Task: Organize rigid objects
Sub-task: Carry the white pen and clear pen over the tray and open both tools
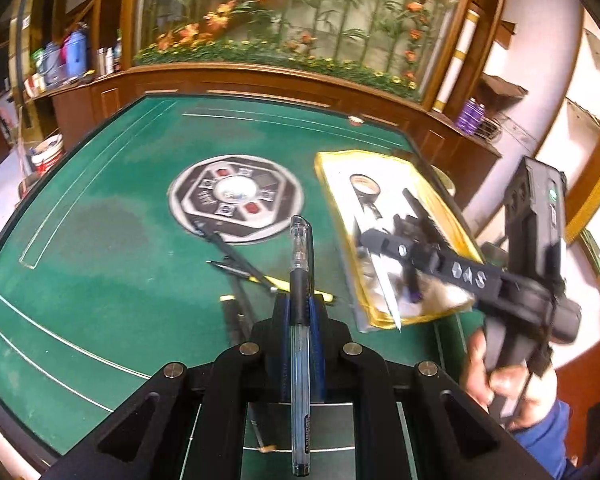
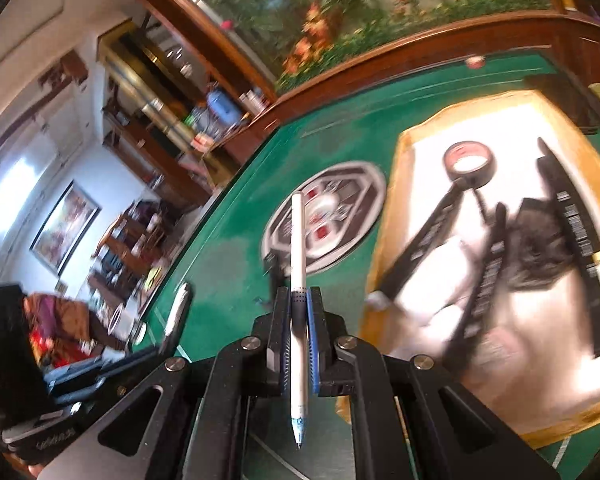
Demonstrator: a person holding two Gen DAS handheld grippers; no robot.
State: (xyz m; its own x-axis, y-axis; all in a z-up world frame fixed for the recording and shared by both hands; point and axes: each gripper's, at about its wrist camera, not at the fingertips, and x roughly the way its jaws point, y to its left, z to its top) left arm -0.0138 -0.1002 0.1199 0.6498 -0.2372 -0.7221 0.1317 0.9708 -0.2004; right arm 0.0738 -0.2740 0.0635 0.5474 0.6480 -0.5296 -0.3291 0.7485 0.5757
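My left gripper [image 1: 299, 300] is shut on a clear pen with a black grip [image 1: 300, 280], held above the green table [image 1: 120, 240]. My right gripper [image 2: 299, 304] is shut on a white pen [image 2: 298, 264], left of the yellow-rimmed tray [image 2: 412, 136]. The right gripper also shows in the left wrist view [image 1: 370, 236], over the tray [image 1: 324, 168] with its white pen [image 1: 392, 304] pointing down. The tray holds a tape roll [image 2: 469, 162], black combs [image 2: 420, 248] and a dark clip. Several pens [image 1: 236, 256] lie on the table ahead of my left gripper.
A round control panel [image 1: 236, 198] sits in the table's middle. A wooden counter [image 1: 260, 80] with a flower display runs behind the table. A bucket [image 1: 46, 152] stands on the floor at the left. A purple bottle [image 1: 471, 116] stands at the right.
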